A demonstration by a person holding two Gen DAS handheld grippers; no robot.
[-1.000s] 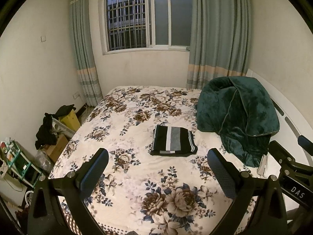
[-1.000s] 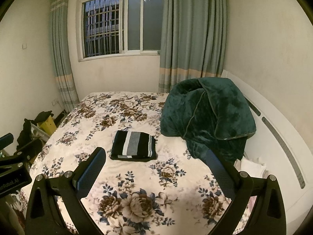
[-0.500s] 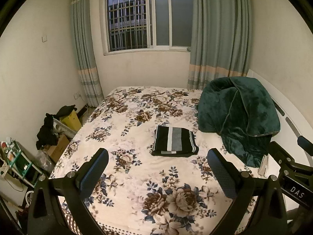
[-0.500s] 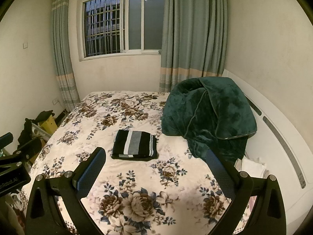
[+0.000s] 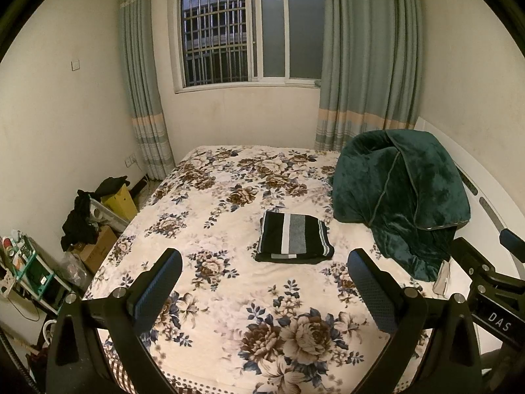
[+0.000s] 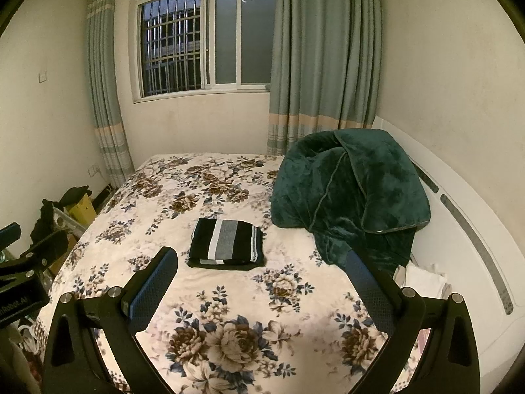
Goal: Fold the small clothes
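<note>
A small garment with black, white and grey stripes (image 5: 293, 241) lies folded into a neat rectangle in the middle of the floral bed (image 5: 229, 282); it also shows in the right wrist view (image 6: 226, 244). My left gripper (image 5: 264, 284) is open and empty, held above the near part of the bed, well short of the garment. My right gripper (image 6: 261, 282) is open and empty too, at a similar distance. Each gripper shows at the edge of the other's view.
A dark green plush blanket (image 5: 400, 193) is heaped at the bed's right side against the white headboard (image 6: 466, 229). Boxes and dark clothes (image 5: 95, 213) clutter the floor left of the bed. A window with curtains (image 5: 249, 32) is behind.
Both grippers have drifted slightly; the folded garment sits a little differently in both views. Nothing was taken hold of or let go.
</note>
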